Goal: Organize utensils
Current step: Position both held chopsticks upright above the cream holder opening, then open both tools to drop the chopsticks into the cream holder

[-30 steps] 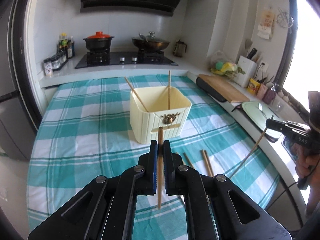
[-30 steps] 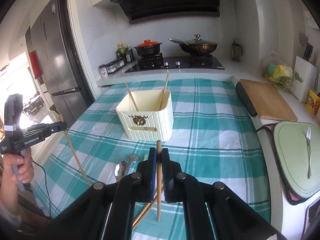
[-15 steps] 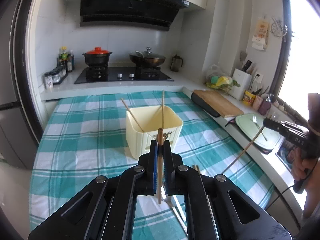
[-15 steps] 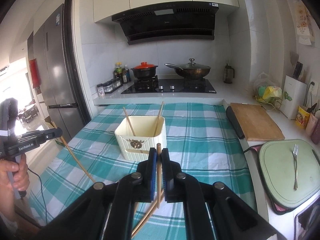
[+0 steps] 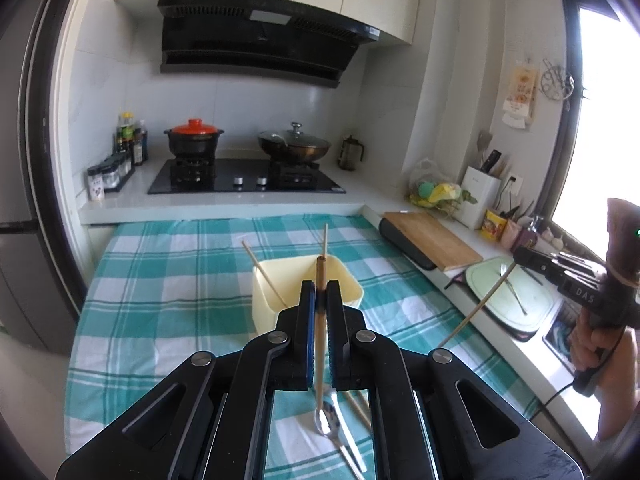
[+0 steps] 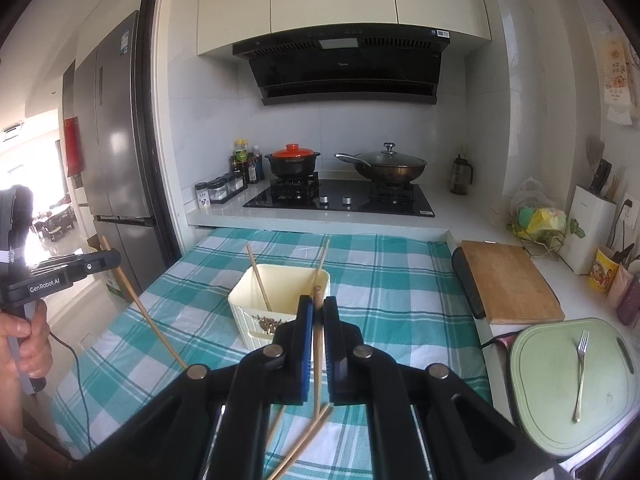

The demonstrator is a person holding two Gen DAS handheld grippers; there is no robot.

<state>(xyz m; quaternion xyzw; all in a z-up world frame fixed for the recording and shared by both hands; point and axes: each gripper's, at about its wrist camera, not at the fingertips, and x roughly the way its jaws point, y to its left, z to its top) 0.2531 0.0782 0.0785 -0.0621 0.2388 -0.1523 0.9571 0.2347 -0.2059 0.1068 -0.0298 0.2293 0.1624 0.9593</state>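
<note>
Bench [image 5: 168, 280] under a teal-and-white checked cloth, running back to a white counter with the hob. Along its right edge: wooden cutting board [image 6: 512, 280], then a pale green board [image 6: 560, 380] with a fork [image 6: 580, 372] lying on it.

Cream utensil bin [image 6: 256, 320] stands mid-bench, nearer the far edge; two chopsticks lean inside it, tips above the rim.

Left gripper [image 5: 320, 300]: jaws pressed together, pinching a chopstick [image 5: 320, 344] held near upright, its top just above the fingers. Seen from the right wrist view, that stick slants down toward the bench's left edge.

Right gripper [image 6: 318, 316]: jaws likewise clamped on a second chopstick [image 6: 317, 360], also near upright.

Loose on the cloth at the near edge: a metal spoon [image 5: 328, 426] and a few more chopsticks [image 6: 304, 440], crossing one another.
</note>
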